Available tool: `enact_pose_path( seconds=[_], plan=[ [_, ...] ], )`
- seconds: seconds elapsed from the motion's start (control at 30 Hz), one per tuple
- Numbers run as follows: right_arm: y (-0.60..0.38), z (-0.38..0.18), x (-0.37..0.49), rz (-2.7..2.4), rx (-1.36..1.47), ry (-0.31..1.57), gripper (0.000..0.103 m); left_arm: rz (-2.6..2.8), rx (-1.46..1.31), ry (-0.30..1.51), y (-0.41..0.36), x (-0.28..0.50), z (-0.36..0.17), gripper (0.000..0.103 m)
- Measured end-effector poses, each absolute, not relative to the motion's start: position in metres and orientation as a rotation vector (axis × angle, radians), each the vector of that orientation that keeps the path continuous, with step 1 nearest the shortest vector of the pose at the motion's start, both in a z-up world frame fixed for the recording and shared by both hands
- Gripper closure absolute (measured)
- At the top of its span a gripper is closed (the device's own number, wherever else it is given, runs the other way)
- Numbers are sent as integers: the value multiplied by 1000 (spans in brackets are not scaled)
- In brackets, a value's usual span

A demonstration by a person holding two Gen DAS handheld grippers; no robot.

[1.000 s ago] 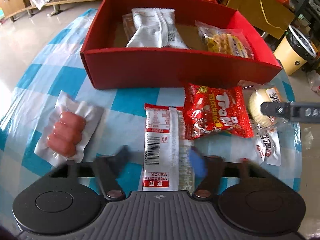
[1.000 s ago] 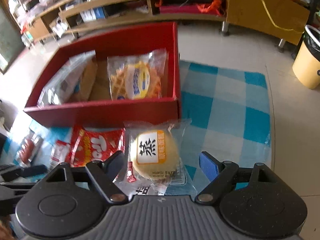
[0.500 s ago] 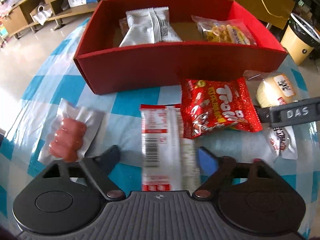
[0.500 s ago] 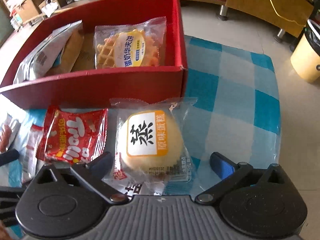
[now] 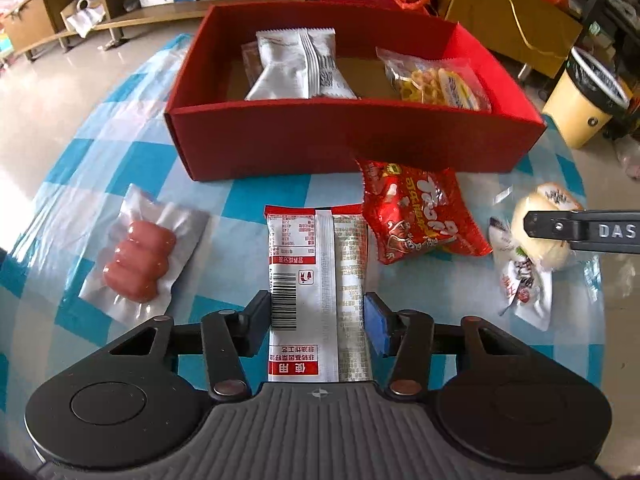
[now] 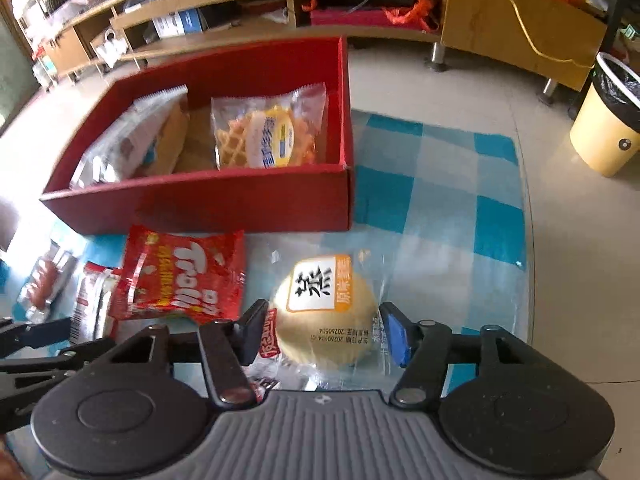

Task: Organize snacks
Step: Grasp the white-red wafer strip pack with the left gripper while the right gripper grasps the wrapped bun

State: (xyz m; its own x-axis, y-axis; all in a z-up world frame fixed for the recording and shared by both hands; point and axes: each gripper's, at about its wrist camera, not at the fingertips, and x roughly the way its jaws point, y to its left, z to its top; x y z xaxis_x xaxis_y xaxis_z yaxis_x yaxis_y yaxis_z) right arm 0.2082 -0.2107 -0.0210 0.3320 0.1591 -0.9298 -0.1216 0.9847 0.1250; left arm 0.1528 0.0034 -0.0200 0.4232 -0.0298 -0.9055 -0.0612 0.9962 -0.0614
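Left gripper: fingers sit right against both long edges of the white-and-red packet, so it looks clamped on it. The packet lies flat on the cloth, pointing toward the box.
Right gripper: pads hug the sides of the wrapped bun; looks like it's pinching the bun, though the blue pad mostly meets the clear wrapper.
Around the tools: red Trolli bag lies between packet and bun, overlapping the packet's top right corner. Sausage pack sits off to the left, apart from the rest. A small white sachet is tucked under the bun.
Red box: just behind the loose snacks, holding a silver pouch on the left and a waffle pack on the right.
Surface: blue-and-white checked cloth under a glossy clear cover.
Room: pale tiled floor, low wooden shelving along the back, yellow bin with a black liner off to the right.
View differences: the left cam shows the right gripper's finger from the side, lying across the bun. Only the right cam shows the bun's label and the waffle pack head-on; the sausages are just a blur at its left edge.
Versus earlier: a second ago both sets of fingers were spread wide of their snacks; now they've closed in. Nothing has left the cloth.
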Motion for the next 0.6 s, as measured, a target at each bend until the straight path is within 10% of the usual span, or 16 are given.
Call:
enact_pose_path(
  seconds=[0.1, 0.27, 0.4, 0.6],
  plan=[
    [-218, -11, 201, 177, 74, 1199, 45, 7, -123, 1117, 9, 149, -11, 63],
    [-223, -7, 190, 159, 73, 1197, 45, -7, -168, 1097, 15, 146, -3, 58],
    [-223, -8, 189, 164, 81, 1203, 51, 10, -162, 1107, 14, 150, -11, 27],
    [-223, -14, 197, 175, 102, 1227, 51, 54, -123, 1136, 7, 170, -38, 19]
  ],
)
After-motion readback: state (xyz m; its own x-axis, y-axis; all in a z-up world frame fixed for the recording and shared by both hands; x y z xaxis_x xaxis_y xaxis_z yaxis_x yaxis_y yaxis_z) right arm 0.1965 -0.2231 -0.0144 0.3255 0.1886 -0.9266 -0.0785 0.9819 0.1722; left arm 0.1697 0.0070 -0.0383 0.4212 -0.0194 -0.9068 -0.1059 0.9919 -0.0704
